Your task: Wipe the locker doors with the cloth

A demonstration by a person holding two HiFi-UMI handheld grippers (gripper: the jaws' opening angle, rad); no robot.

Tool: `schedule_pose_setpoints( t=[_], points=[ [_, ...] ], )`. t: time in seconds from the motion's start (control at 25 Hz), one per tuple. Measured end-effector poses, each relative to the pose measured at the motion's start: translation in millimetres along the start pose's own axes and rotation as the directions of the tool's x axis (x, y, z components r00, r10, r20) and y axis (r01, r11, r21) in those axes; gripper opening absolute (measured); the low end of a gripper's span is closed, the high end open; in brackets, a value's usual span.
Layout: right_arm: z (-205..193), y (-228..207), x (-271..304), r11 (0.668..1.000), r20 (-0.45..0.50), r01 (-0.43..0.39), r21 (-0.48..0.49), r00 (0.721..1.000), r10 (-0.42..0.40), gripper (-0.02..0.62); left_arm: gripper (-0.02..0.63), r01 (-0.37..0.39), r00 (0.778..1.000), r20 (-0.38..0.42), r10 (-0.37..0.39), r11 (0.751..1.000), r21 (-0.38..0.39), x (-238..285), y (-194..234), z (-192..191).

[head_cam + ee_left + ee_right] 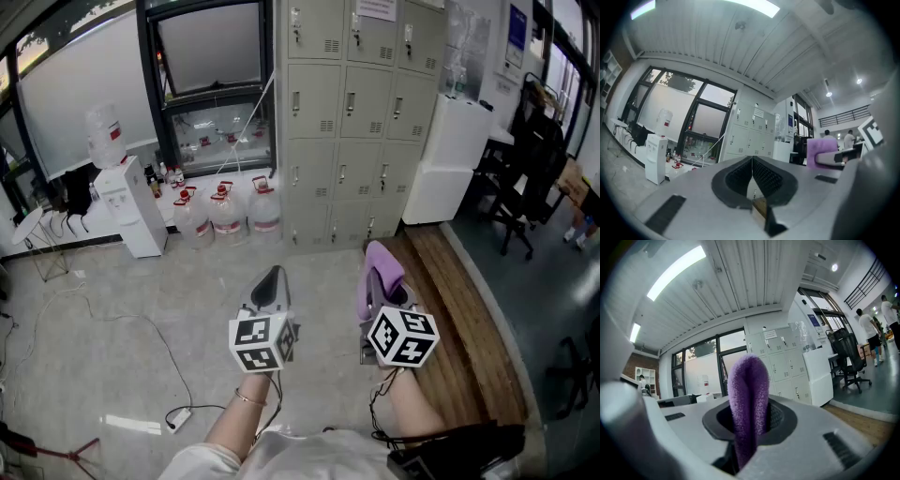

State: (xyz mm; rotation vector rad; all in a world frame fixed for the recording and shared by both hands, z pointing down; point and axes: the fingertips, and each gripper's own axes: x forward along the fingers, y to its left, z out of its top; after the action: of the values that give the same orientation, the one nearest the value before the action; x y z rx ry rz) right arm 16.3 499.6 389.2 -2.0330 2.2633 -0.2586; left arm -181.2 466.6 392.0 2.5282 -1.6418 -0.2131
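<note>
Jaws of the right gripper (750, 427) are squeezed onto a purple cloth (749, 380); those of the left gripper (752, 164) are closed, nothing held. Ahead, locker doors (361, 112) are seen.

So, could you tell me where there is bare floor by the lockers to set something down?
The tiled floor between the lockers, the water jugs and the wooden platform is bare. Crowded: jugs and water dispenser under the window; cable and power strip lower left.
</note>
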Motion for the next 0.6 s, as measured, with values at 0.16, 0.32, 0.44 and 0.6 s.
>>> schedule_pose_setpoints(
  t=[0.16,0.32,0.44,0.6],
  points=[
    [-4,10,-2,1.000,-0.004,-0.003,0.005,1.000,0.003,0.057,0.009,0.009,1.000,-0.002,-0.009,1.000,-0.007,-6,6,-1],
    [-6,22,-3,1.000,-0.006,-0.015,0.011,1.000,0.015,0.058,0.009,0.011,1.000,-0.006,-0.011,1.000,-0.015,-11,15,-1],
    [-6,32,-3,1.000,-0.002,-0.010,-0.011,1.000,0.010,0.061,0.009,0.012,1.000,-0.010,-0.013,1.000,-0.024,-16,24,0],
    [-14,38,-2,1.000,-0.027,-0.006,-0.009,1.000,0.005,0.060,0.009,0.003,1.000,-0.026,-0.004,0.999,-0.047,-20,37,-7]
  ],
)
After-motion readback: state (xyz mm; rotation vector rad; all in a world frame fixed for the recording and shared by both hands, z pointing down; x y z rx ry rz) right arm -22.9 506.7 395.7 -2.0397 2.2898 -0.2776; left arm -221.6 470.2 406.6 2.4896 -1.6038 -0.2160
